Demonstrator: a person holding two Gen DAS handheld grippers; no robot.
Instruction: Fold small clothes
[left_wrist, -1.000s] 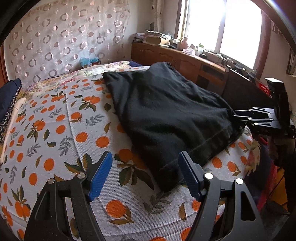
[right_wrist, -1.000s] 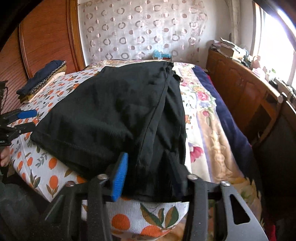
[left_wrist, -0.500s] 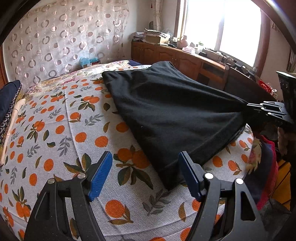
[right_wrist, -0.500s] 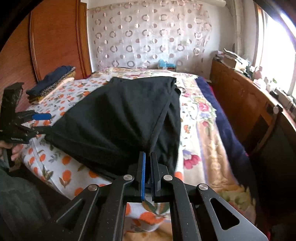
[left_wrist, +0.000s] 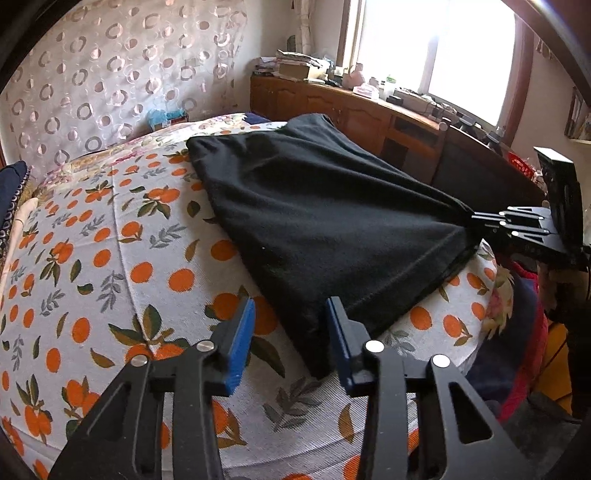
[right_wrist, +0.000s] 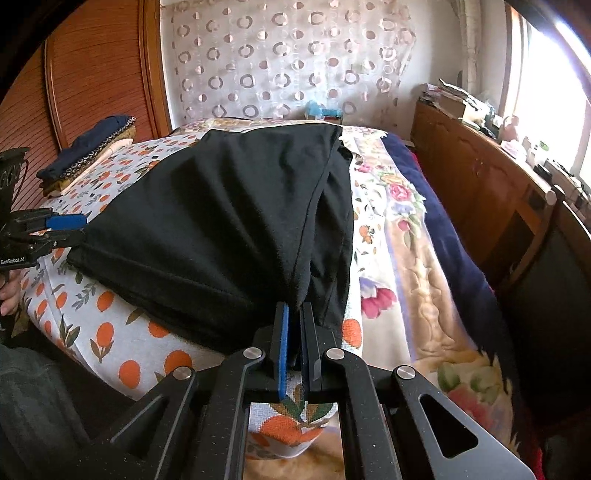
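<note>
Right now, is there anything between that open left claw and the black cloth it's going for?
Nothing visible. The black garment lies on the orange-print bedspread, its near corner already between the blue pads of the left gripper, whose jaws have just been closing without pressing it yet. The right gripper is shut on the other corner.

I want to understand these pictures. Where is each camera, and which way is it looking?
Left wrist: sits on the left tool, looking down across the bed at the near corner of the black garment; its blue pads have just been closing around that corner, not pressing yet.
Right wrist: sits on the right tool, shut on the garment's other near corner; a hand shows at the left edge.
Shared: both see the garment, the bed and the other tool.
</note>
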